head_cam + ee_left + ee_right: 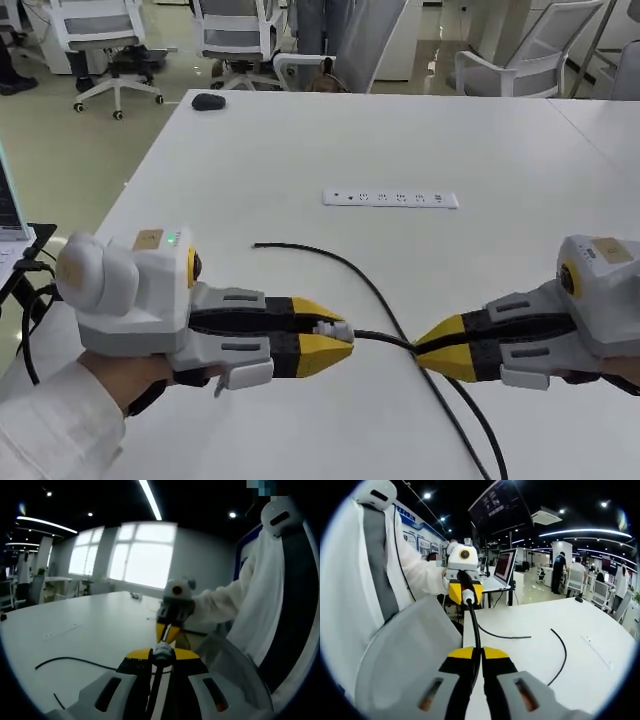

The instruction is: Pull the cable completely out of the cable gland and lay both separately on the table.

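Cable gland [335,329] sits clamped in the left gripper [344,336], lower centre of the head view. Black cable [385,340] runs from it to the right gripper [421,348], which is closed on it above the white table [400,130].

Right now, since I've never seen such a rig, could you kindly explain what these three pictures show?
No robot: a person holds a two-jaw gripper in each hand. The head view is from a headset camera looking down; the other two are from cameras on the grippers, each facing the other. The left gripper is shut on the gland, the right gripper on the black cable coming out of it. On the white table lie the cable's slack, a power strip and a mouse.
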Tool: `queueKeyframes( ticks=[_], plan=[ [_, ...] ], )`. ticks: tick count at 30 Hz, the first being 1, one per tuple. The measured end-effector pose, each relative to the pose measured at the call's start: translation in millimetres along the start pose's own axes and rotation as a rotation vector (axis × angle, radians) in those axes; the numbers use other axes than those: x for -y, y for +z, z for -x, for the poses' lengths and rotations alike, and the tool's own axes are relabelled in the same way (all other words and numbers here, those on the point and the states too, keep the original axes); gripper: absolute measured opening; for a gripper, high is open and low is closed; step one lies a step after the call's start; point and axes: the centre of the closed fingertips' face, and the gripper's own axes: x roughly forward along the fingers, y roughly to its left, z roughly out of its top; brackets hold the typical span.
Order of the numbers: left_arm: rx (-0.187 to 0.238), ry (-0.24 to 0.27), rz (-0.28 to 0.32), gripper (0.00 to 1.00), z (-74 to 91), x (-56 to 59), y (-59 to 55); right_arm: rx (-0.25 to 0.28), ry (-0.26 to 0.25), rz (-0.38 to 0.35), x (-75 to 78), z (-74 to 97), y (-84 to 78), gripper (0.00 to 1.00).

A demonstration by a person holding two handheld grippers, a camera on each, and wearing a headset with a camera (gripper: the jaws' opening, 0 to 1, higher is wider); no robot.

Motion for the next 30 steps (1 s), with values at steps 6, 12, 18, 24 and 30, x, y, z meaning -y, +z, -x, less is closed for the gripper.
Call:
queueKeyframes(
  ticks=[6, 12, 18, 24, 30],
  plan=[
    [-0.004, -0.001, 0.002, 0.16, -0.2, 0.0, -1.6, -0.037, -0.021, -0.015, 4.9, 4.5, -18.5, 0.03],
    [-0.006, -0.001, 0.005, 0.16, -0.5, -0.1, -2.5, -0.047, -0.033, -0.033, 5.8, 8.2, -27.6, 0.03],
    [-0.013, -0.001, 0.001, 0.16, -2.1, 0.3, -3.5, -0.050, -0.040, -0.038, 5.7, 9.1, -29.7, 0.03],
    [-0.021, 0.004, -0.005, 0.16, -3.2, -1.1, -3.0, -0.051, -0.040, -0.046, 5.2, 9.3, -30.4, 0.03],
    [-0.021, 0.023, -0.004, 0.16, -2.9, -5.4, -1.7, -0.040, -0.045, -0.076, 7.0, 13.5, -24.6, 0.04]
  ],
)
